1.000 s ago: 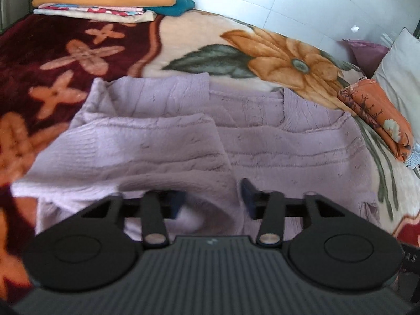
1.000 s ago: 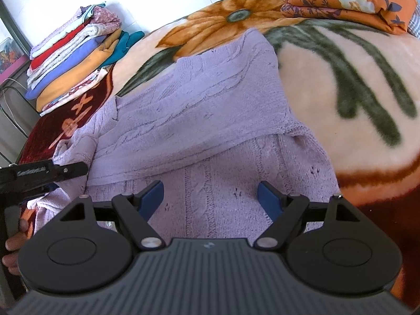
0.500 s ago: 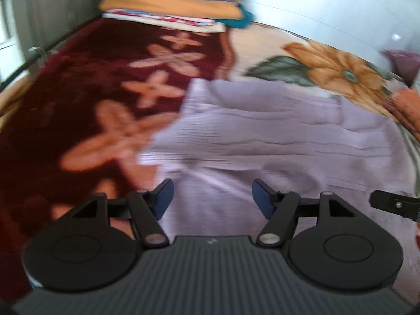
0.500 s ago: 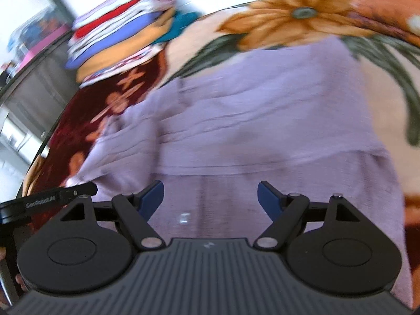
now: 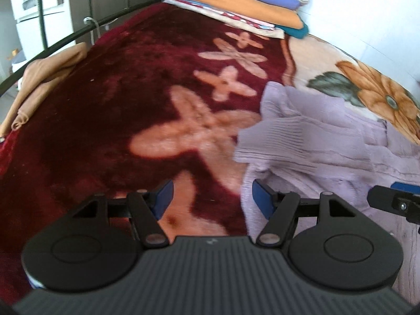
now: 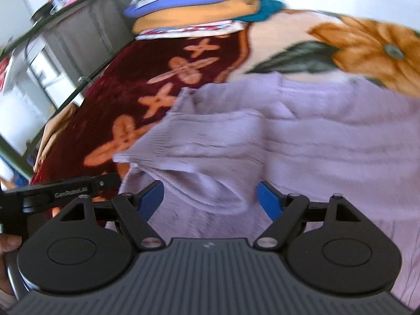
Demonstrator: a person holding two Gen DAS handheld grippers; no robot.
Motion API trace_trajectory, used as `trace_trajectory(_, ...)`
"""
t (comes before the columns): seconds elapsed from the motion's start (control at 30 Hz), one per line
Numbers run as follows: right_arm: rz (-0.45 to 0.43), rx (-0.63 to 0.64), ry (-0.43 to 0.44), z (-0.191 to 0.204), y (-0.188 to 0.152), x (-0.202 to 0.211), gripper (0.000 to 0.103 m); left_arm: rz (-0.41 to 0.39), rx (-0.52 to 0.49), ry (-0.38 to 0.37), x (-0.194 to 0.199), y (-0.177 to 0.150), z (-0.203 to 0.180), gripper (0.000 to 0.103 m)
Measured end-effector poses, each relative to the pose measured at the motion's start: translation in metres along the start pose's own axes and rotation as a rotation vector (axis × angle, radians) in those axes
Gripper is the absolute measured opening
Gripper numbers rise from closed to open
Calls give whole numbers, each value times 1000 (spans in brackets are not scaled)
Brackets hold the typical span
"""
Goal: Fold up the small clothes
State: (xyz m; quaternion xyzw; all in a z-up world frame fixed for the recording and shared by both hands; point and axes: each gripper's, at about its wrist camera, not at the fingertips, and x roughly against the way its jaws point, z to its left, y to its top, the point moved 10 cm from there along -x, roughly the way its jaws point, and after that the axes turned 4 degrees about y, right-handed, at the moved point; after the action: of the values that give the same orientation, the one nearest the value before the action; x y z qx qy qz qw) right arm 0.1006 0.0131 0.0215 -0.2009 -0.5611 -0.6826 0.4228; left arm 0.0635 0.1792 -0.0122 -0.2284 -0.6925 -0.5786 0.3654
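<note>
Lilac cable-knit sweater lies partly folded on the bed's dark red and cream floral plush blanket. Left gripper: jaws just opened wider, nothing between them, over bare blanket, sweater's left edge just beside its right finger. Right gripper: wide open, empty, above the sweater's near sleeve fold. Stack of folded clothes at the blanket's far end, well apart.
</note>
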Motion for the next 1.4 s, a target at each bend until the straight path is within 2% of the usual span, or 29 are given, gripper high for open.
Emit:
trace_trajectory(0.1, 9, 47, 27, 20, 8, -13, 84, -1, 13, 20, -2, -1, 11, 68)
trace_trajectory(0.23, 34, 43, 95, 43, 15, -35, 84, -2, 38, 47, -4, -1, 28, 68)
trace_trajectory(0.57, 91, 106, 94, 77, 16, -89, 82, -9, 73, 32, -3, -3, 46, 68)
trace_trajectory(0.67, 106, 73, 69, 76, 16, -98, 73, -10, 93, 22, -2, -2, 47, 68)
trace_trajectory(0.77, 98, 62, 28, 71, 17, -104, 57, -9, 97, 15, -1, -2, 46, 68)
trace_trajectory(0.87, 64, 33, 40, 67, 20, -100, 37, -7, 98, 14, 0, -3, 46, 68)
trace_trajectory(0.93, 39, 9, 66, 64, 24, -93, 19, -5, 96, 16, 0, -4, 46, 68)
trace_trajectory(1.1, -53, -26, 111, 55, 41, -67, 9, -5, 90, 7, 2, -3, 41, 68)
trace_trajectory(1.33, -194, -128, 167, 26, 76, -9, 8, -26, 92, -9, 11, 4, 35, 68)
trace_trajectory(1.4, -253, -144, 158, 13, 89, 12, 8, -29, 88, -16, 13, 6, 33, 68)
